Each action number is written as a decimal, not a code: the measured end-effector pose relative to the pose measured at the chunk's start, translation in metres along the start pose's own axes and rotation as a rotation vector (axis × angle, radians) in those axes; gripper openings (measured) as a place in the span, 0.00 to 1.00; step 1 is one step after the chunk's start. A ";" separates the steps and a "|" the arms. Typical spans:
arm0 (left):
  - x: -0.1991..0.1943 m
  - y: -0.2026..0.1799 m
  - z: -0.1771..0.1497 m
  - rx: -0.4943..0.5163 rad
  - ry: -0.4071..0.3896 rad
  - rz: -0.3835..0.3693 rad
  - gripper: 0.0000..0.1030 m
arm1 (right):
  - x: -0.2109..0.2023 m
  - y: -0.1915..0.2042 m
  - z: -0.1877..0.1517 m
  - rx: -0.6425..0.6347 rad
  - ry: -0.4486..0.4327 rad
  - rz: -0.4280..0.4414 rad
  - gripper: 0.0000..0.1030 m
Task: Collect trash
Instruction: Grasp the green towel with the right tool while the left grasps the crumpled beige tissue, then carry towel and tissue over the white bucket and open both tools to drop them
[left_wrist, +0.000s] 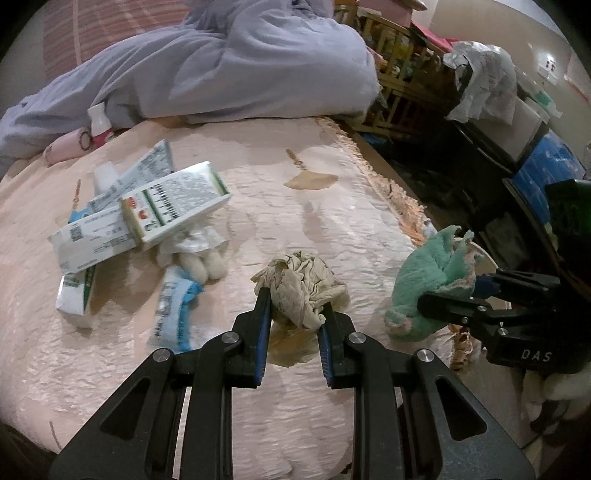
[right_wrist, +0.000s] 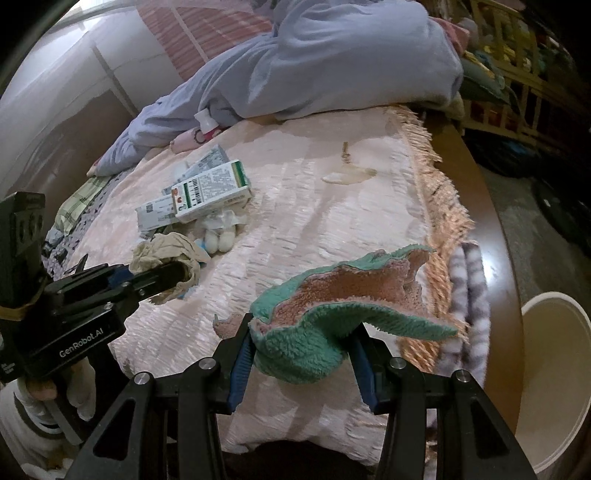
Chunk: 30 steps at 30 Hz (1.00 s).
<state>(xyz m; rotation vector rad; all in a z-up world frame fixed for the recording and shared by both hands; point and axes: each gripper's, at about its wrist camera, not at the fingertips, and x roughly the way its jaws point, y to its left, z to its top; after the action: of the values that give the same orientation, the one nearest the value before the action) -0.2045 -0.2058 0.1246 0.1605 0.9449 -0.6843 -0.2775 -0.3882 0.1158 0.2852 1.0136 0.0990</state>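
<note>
My left gripper (left_wrist: 294, 302) is shut on a crumpled beige tissue wad (left_wrist: 303, 284), held just above the pink bedspread (left_wrist: 332, 206). From the right wrist view the same wad (right_wrist: 166, 253) hangs in the left gripper (right_wrist: 173, 275) at the left. My right gripper (right_wrist: 304, 326) is shut on a green fleece cloth with a pink inner side (right_wrist: 332, 295), near the bed's fringed edge. In the left wrist view this cloth (left_wrist: 421, 273) sits in the right gripper (left_wrist: 448, 299). A white bucket (right_wrist: 554, 369) stands on the floor beside the bed, to the right of the cloth.
Several medicine cartons (left_wrist: 173, 199) lie piled on the bedspread with a blue-white wrapper (left_wrist: 177, 306) and a pack of white pods (left_wrist: 201, 258). A lilac duvet (left_wrist: 221, 62) covers the far side. A striped grey cloth (right_wrist: 469, 295) hangs at the fringe; a wooden crib (left_wrist: 399, 66) stands beyond.
</note>
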 end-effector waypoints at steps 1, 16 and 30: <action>0.001 -0.004 0.000 0.006 0.001 -0.002 0.20 | -0.002 -0.004 -0.002 0.008 -0.001 -0.002 0.45; 0.024 -0.068 0.012 0.097 0.018 -0.076 0.20 | -0.034 -0.058 -0.019 0.087 -0.031 -0.097 0.45; 0.043 -0.144 0.028 0.185 0.039 -0.194 0.20 | -0.069 -0.122 -0.046 0.163 -0.025 -0.238 0.45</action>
<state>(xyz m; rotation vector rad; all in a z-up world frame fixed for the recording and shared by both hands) -0.2547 -0.3499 0.1301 0.2483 0.9420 -0.9509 -0.3584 -0.5108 0.1154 0.3113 1.0251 -0.2031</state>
